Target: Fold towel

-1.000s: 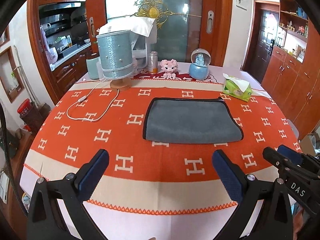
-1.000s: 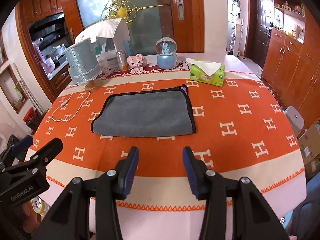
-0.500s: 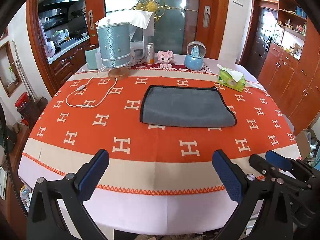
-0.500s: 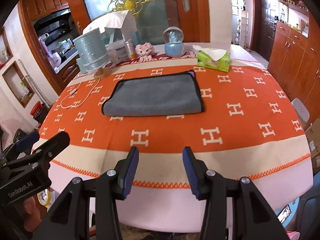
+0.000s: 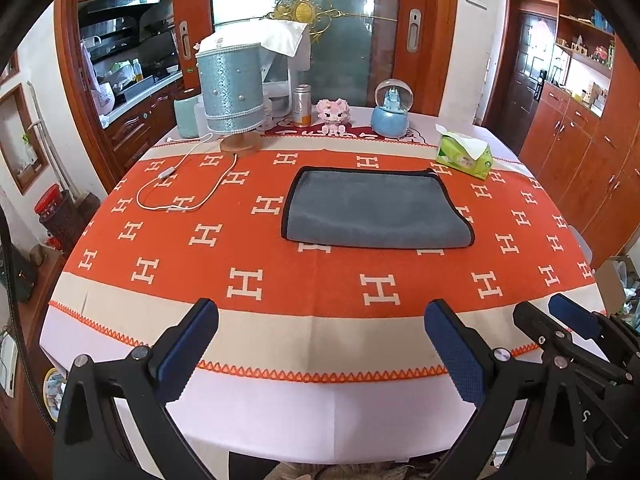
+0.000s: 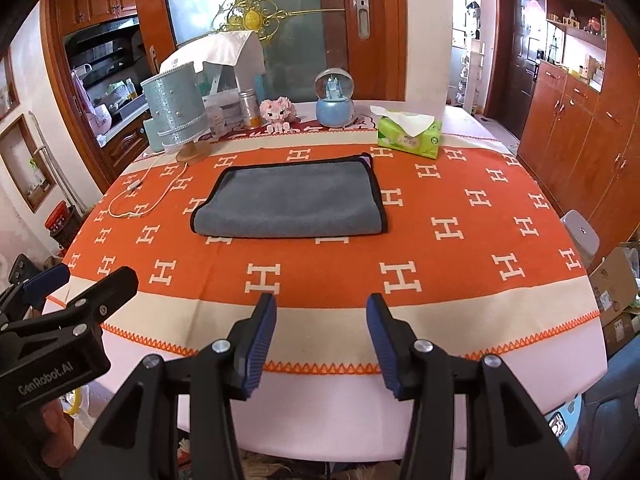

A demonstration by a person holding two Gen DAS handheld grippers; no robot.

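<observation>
One towel [image 5: 374,211] lies on the table, folded over into a flat grey oblong with a black hem along its left, far and right sides and a rounded fold along the near side. In the right wrist view a small purple tag shows at the far right corner of the towel [image 6: 294,199]. It sits in the middle of the orange cloth [image 5: 200,264], slightly toward the far side.

Around it: one lamp [image 5: 231,96] with a white cord [image 5: 176,196] to the far left, one can [image 5: 302,106], one pink toy [image 5: 333,114], one snow globe [image 5: 392,110] and one tissue box [image 5: 464,154] along the far edge, all apart from the towel. The tissue box stands nearest, just beyond the towel's far right corner.

A wide band of bare cloth runs between the towel's near fold and the table's near edge, and bare cloth lies to both sides of the towel.

Two grippers hang off the near edge. The left gripper [image 5: 320,344] is spread wide and holds nothing. The right gripper [image 6: 321,340] is parted less widely and holds nothing. Each appears at the side of the other's view.
</observation>
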